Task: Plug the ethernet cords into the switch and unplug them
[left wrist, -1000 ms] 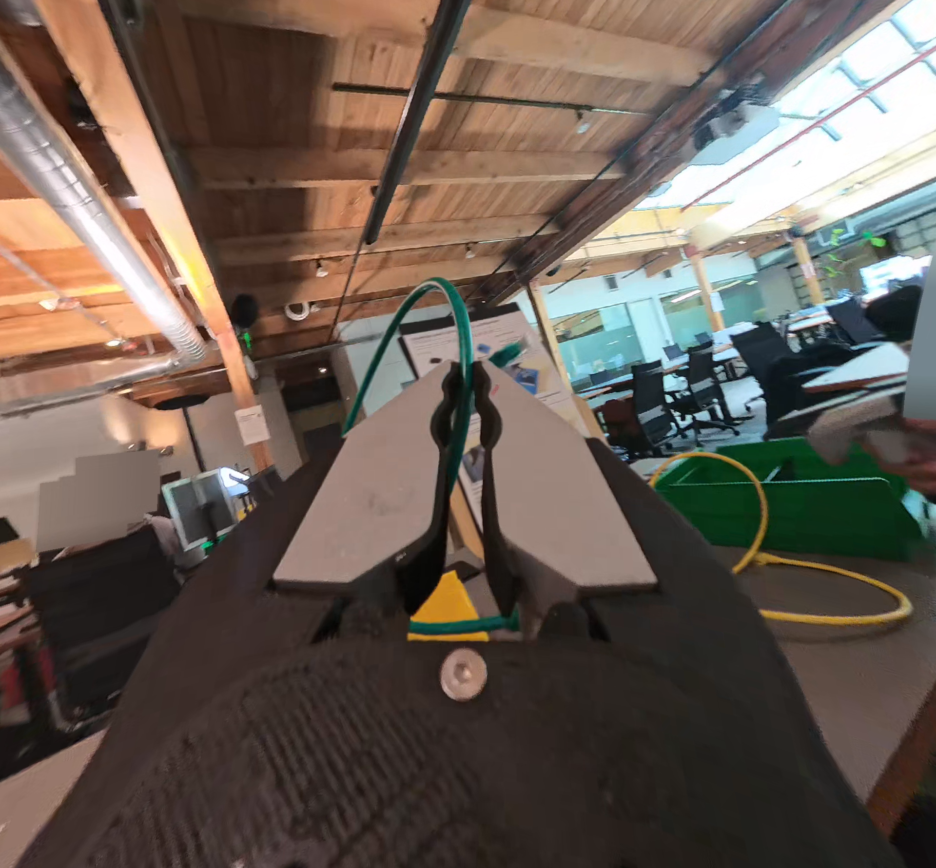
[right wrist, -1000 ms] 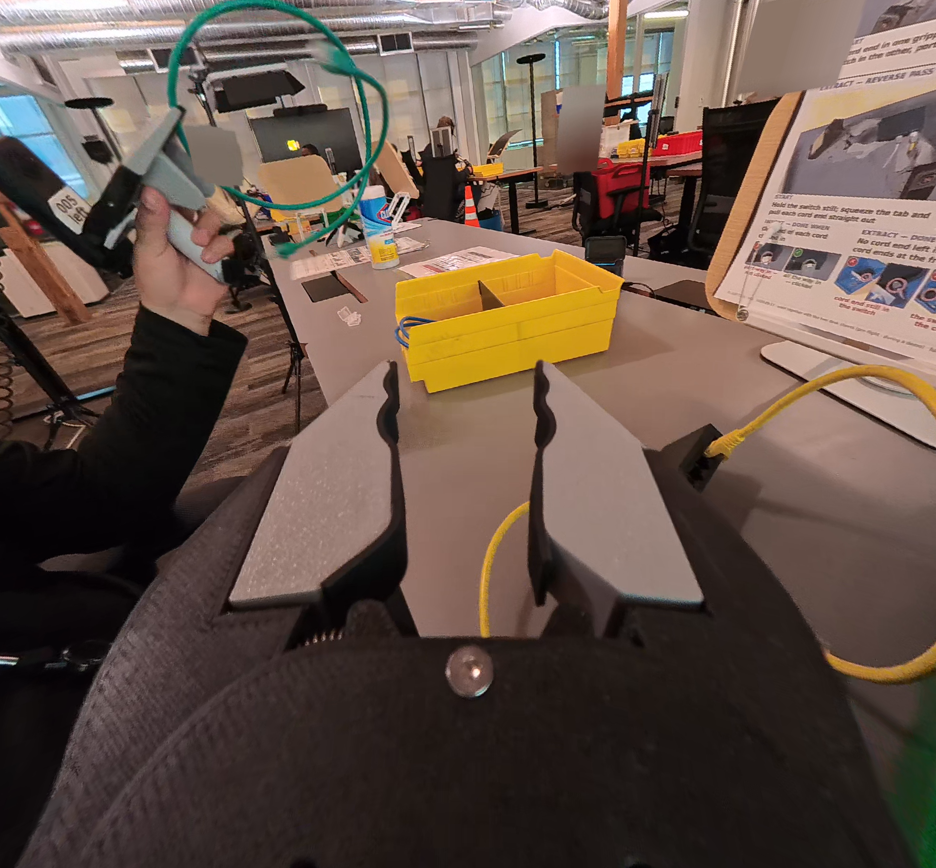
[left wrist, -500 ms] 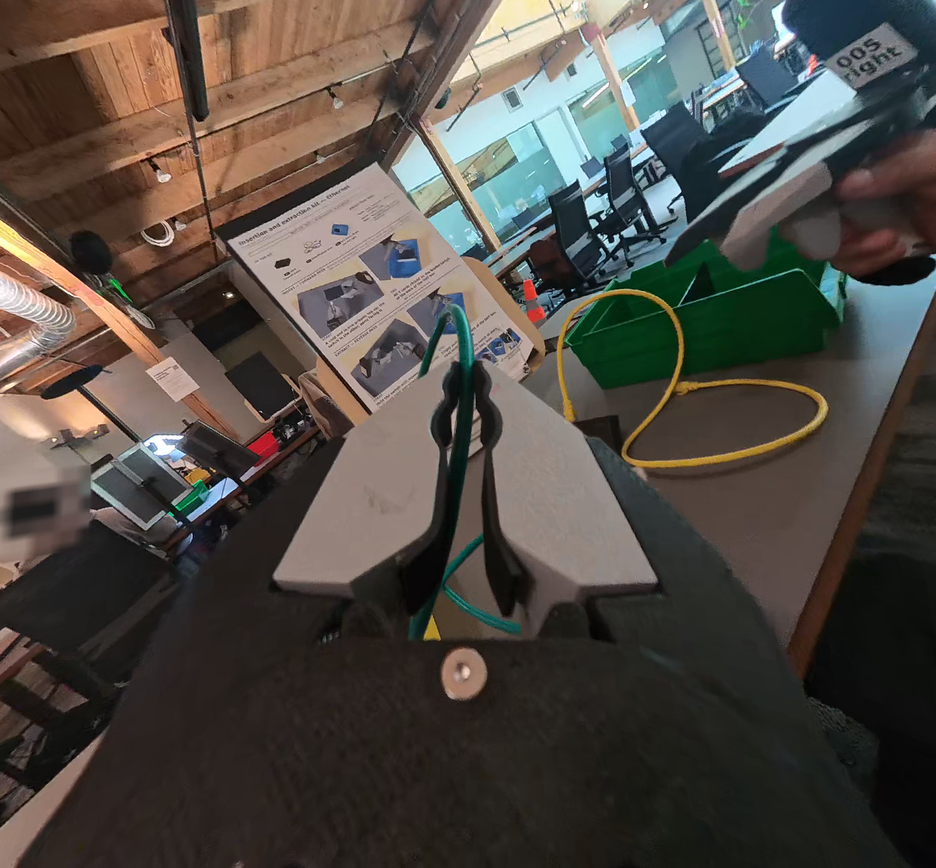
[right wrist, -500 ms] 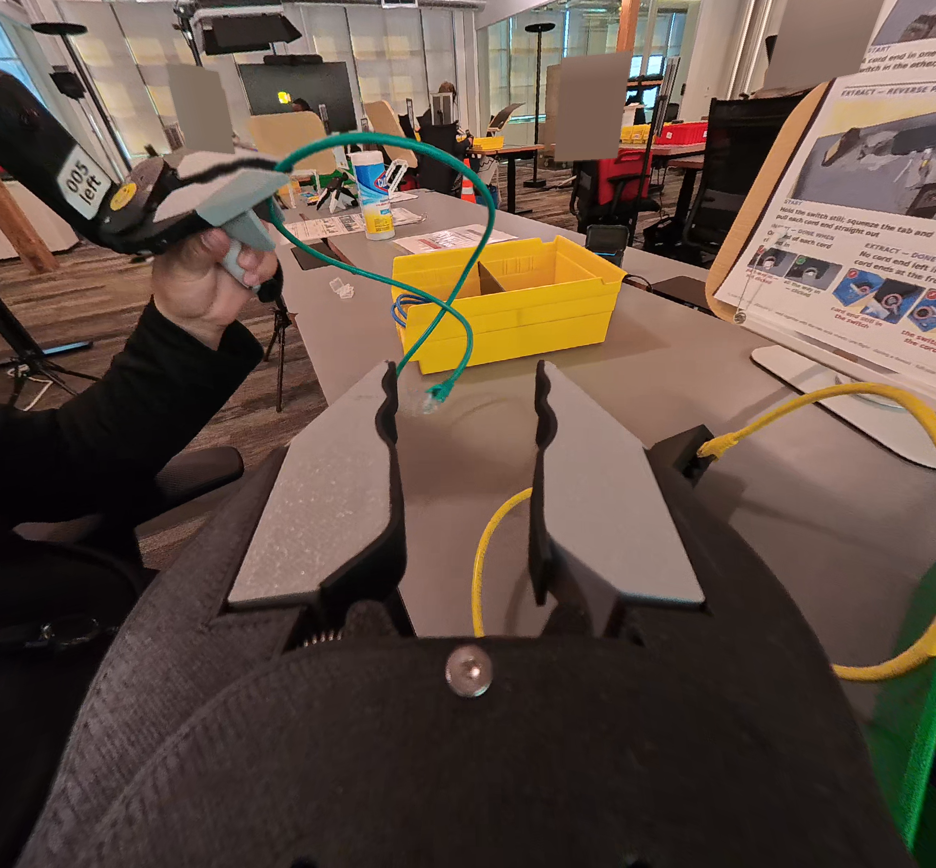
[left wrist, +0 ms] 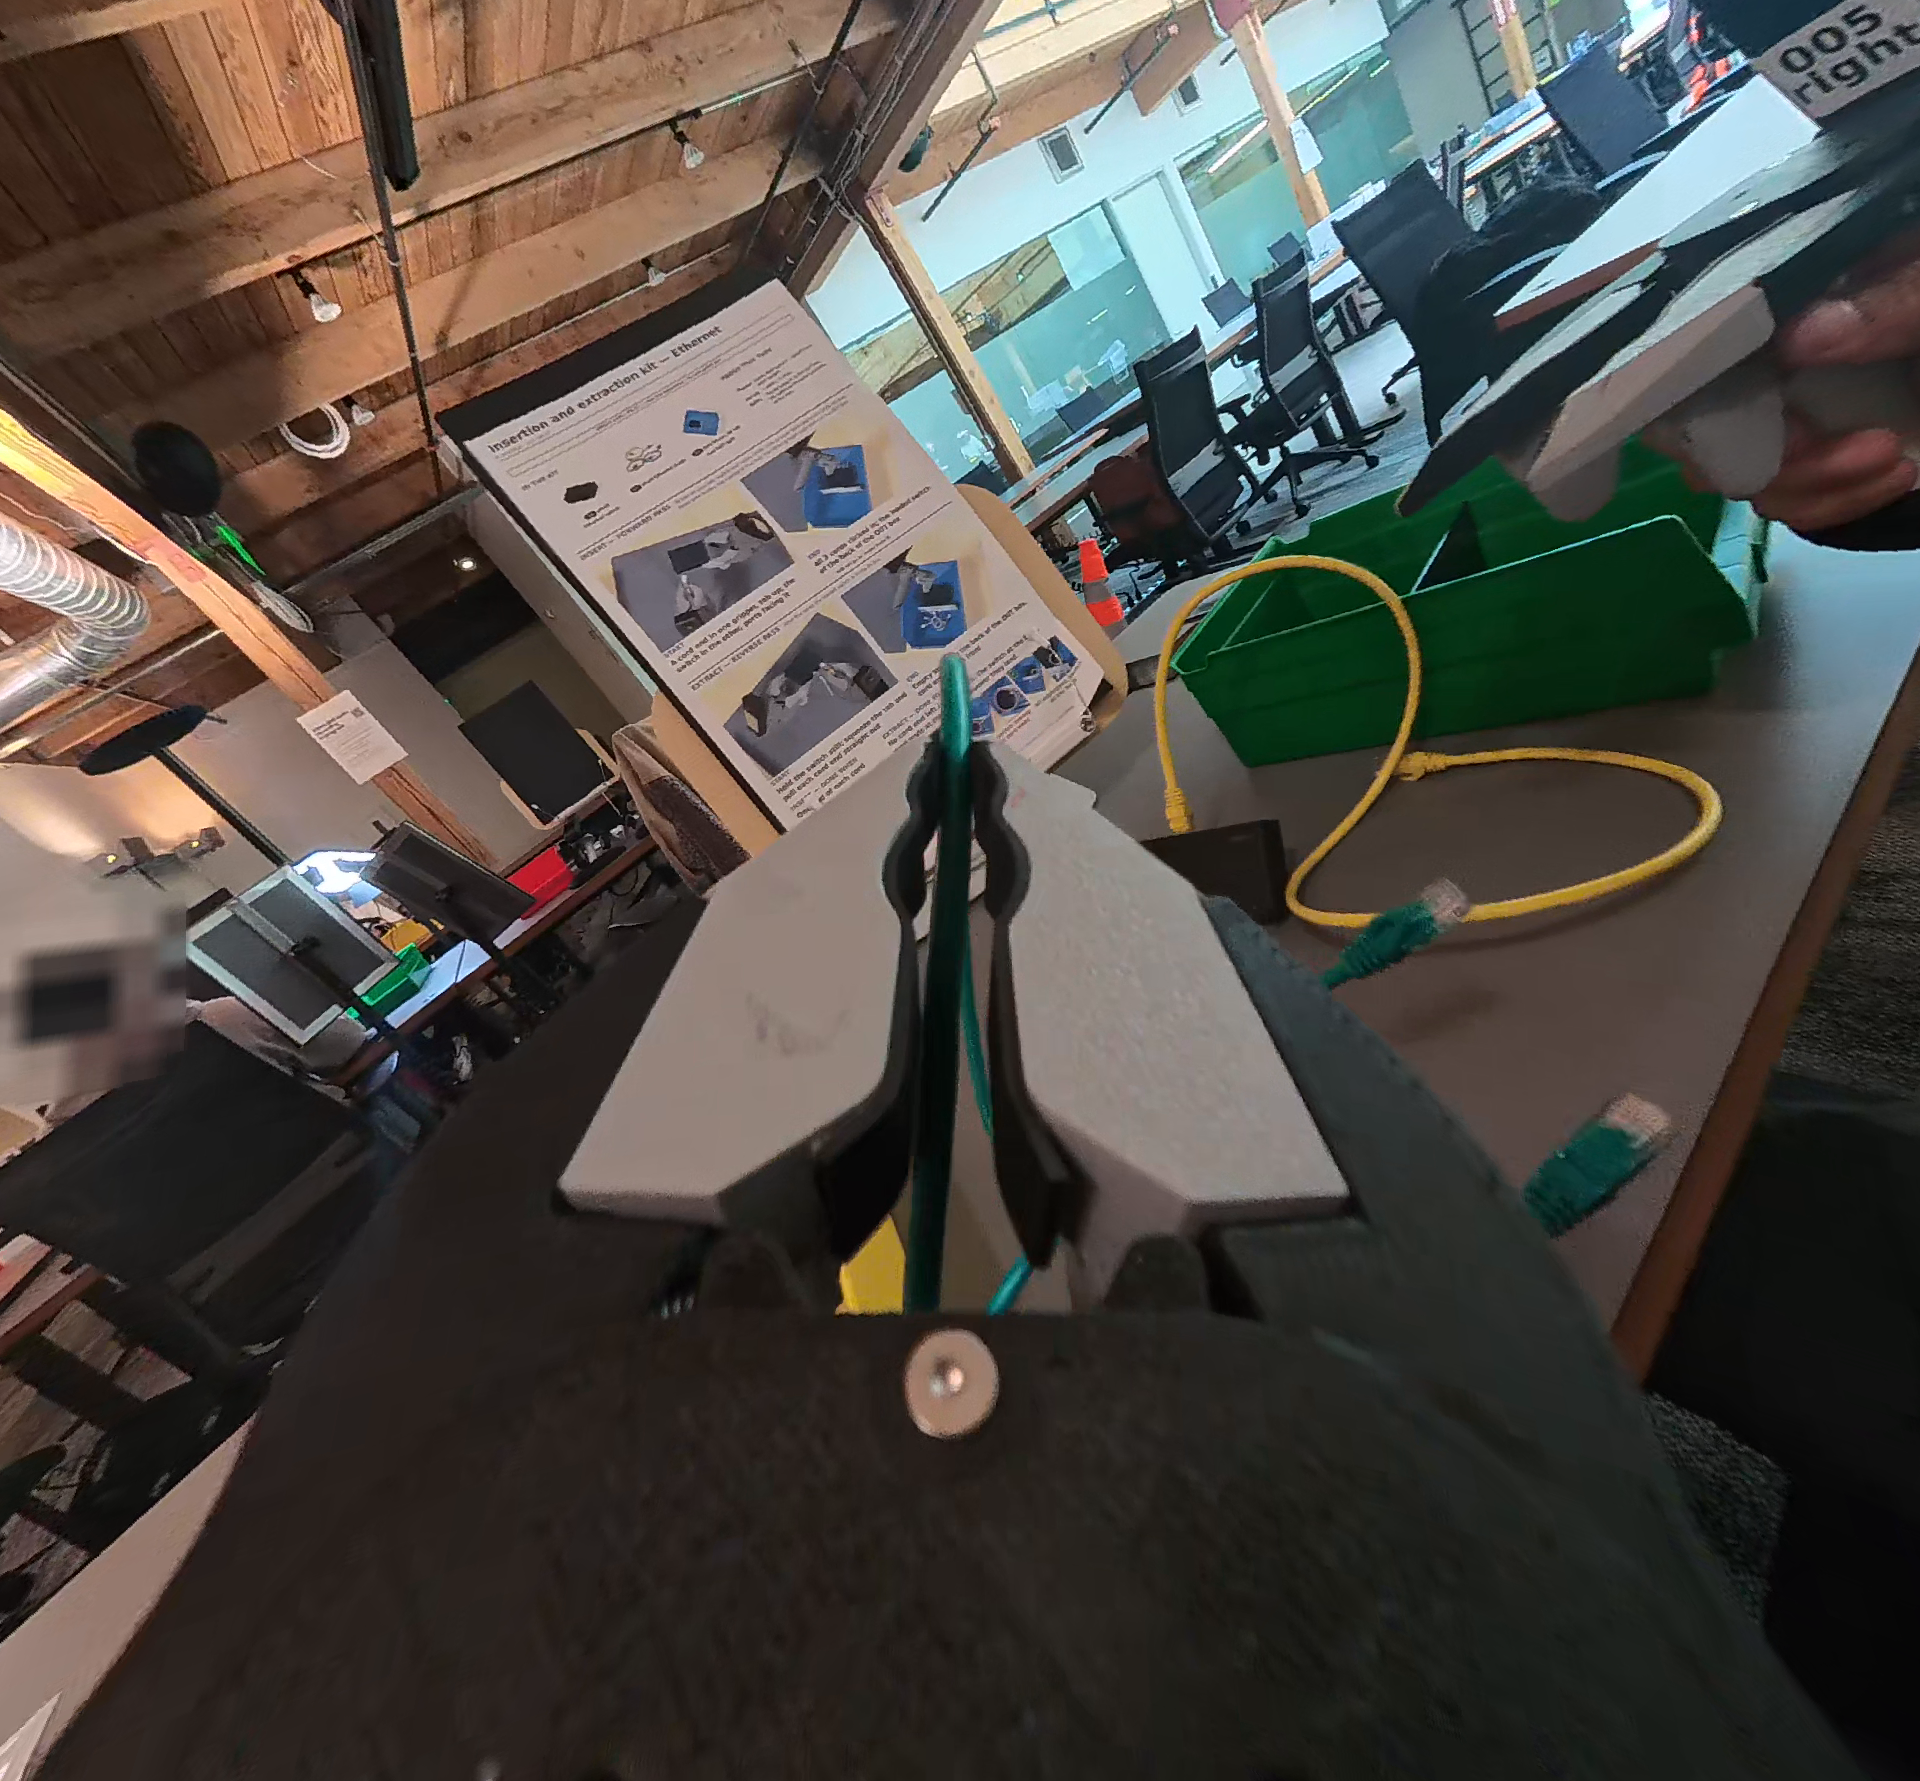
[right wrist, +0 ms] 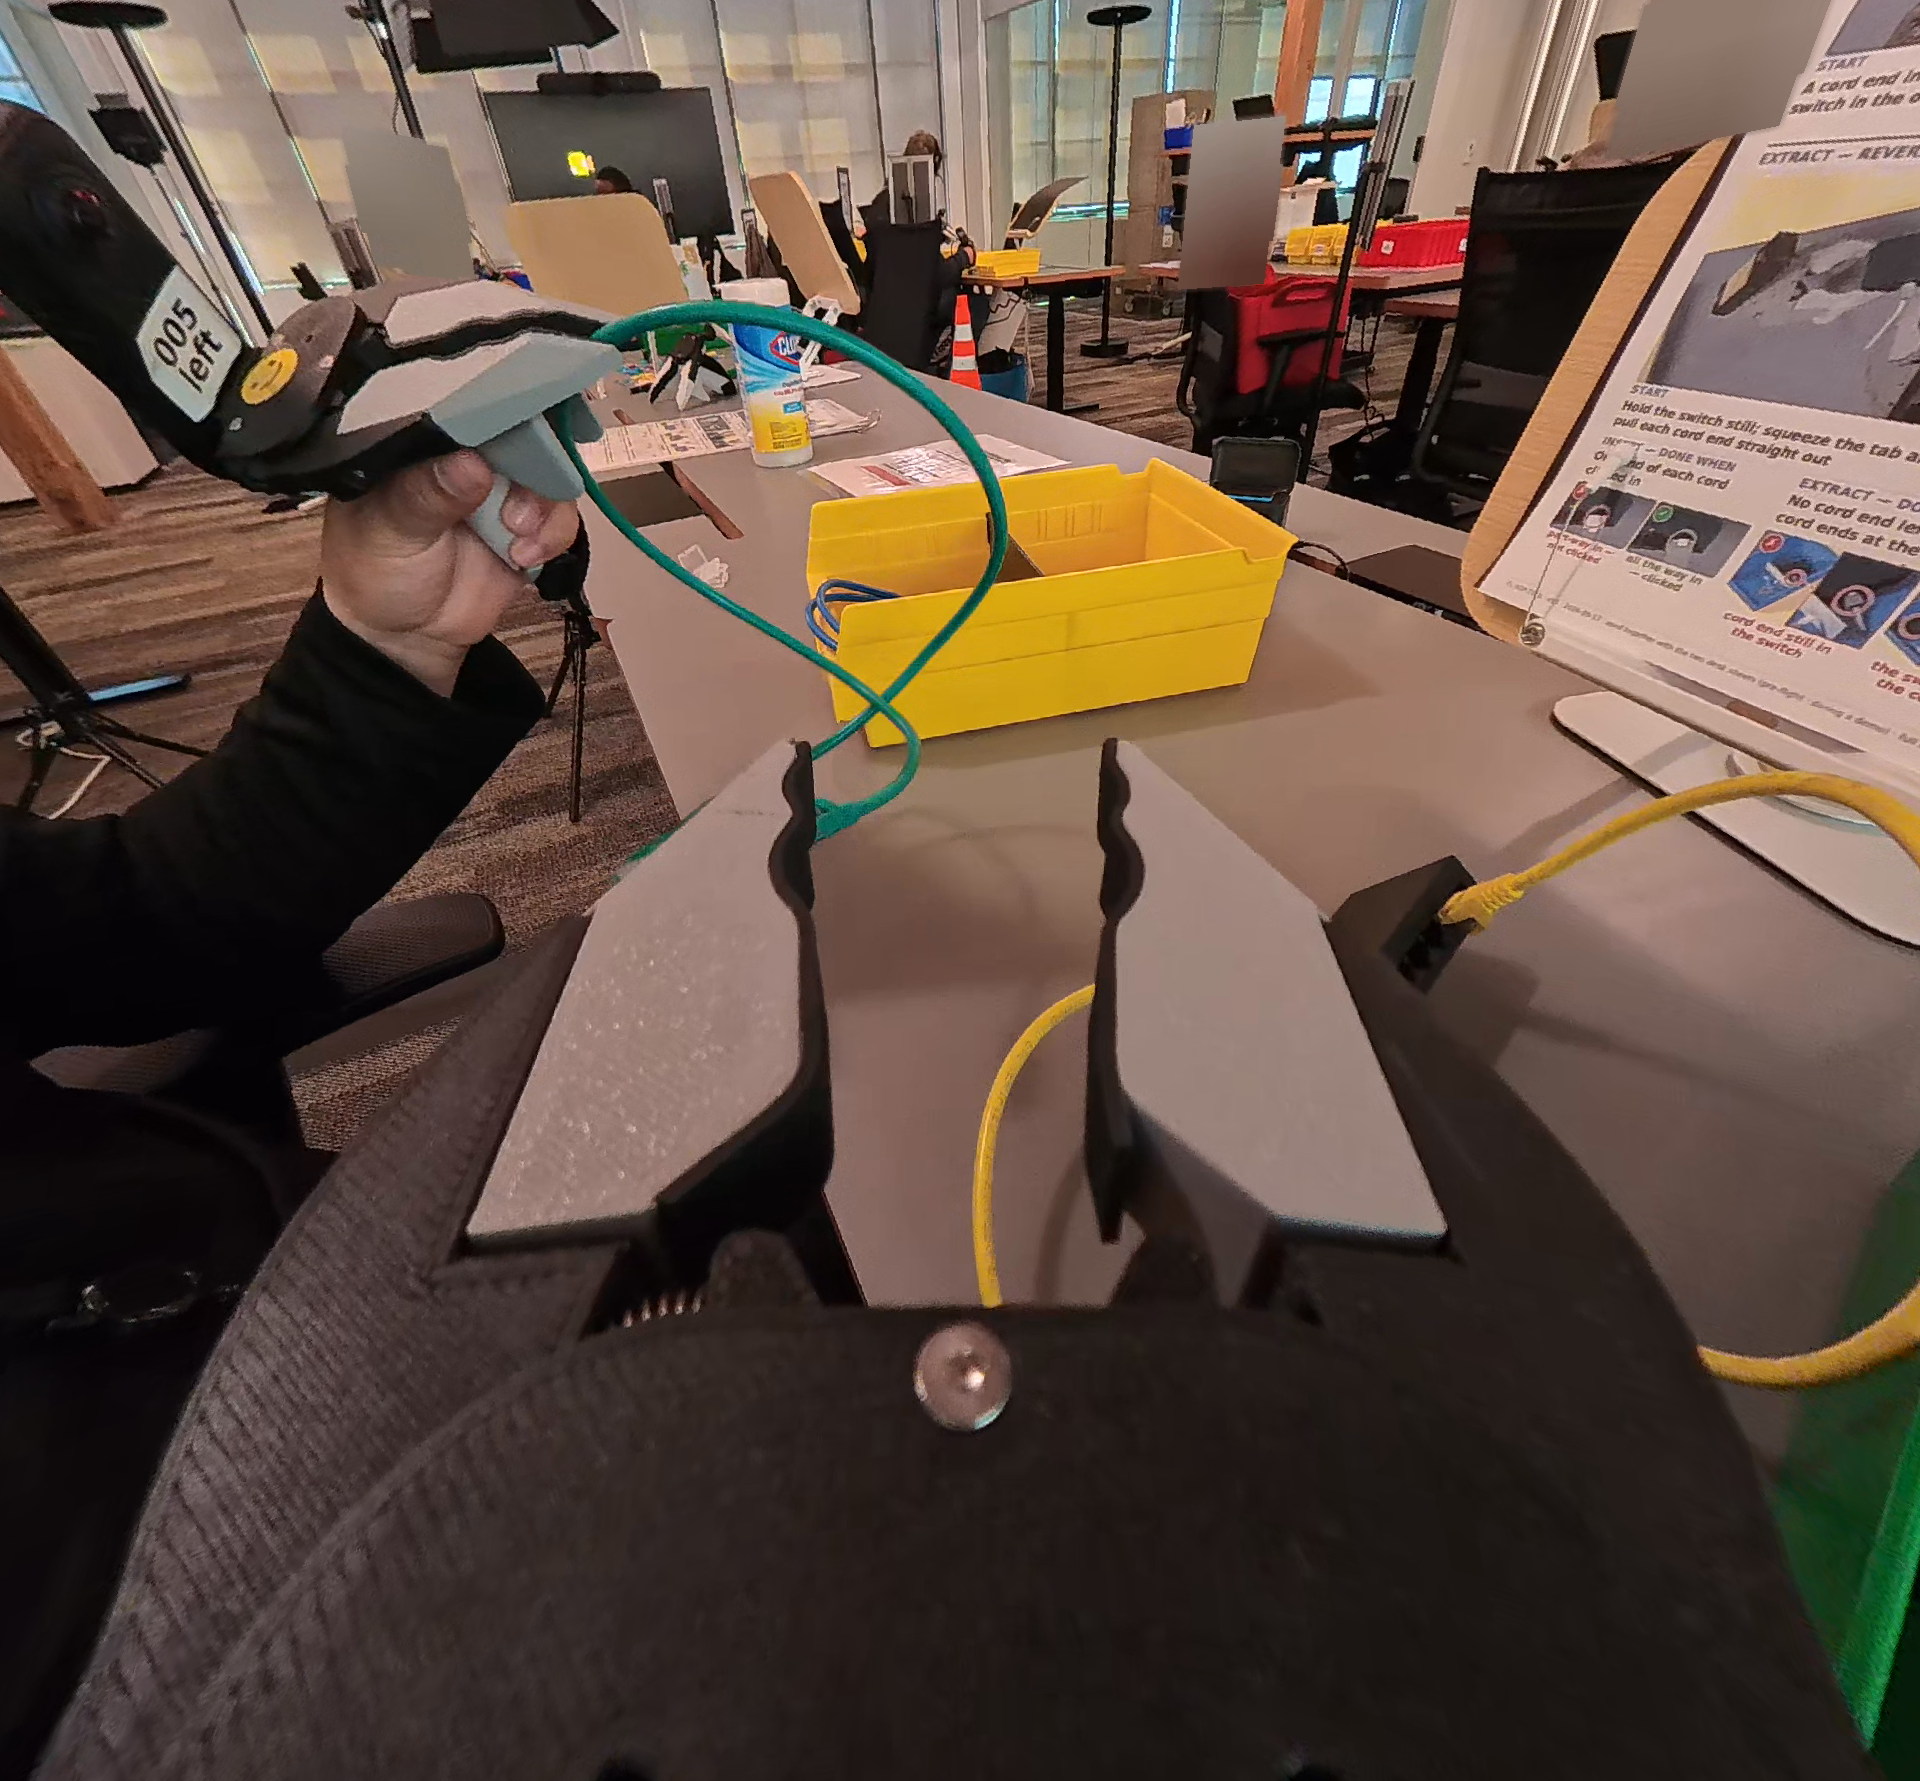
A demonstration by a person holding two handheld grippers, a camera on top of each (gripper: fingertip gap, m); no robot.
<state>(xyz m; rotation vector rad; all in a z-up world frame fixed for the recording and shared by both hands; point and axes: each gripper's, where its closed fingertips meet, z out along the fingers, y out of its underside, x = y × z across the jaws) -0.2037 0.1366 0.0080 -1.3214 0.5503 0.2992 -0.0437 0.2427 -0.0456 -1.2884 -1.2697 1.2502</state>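
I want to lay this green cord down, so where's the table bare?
Bare table lies between the yellow bin and the open right tool. It is crowded to the right, where the yellow cord plugs into the black switch and loops before the green bin.

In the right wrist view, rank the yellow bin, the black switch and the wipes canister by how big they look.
1. yellow bin, clearly largest.
2 and 3. black switch and wipes canister: they look about alike. The switch sits much nearer the camera and is partly hidden by the right gripper, so I won't rank them.
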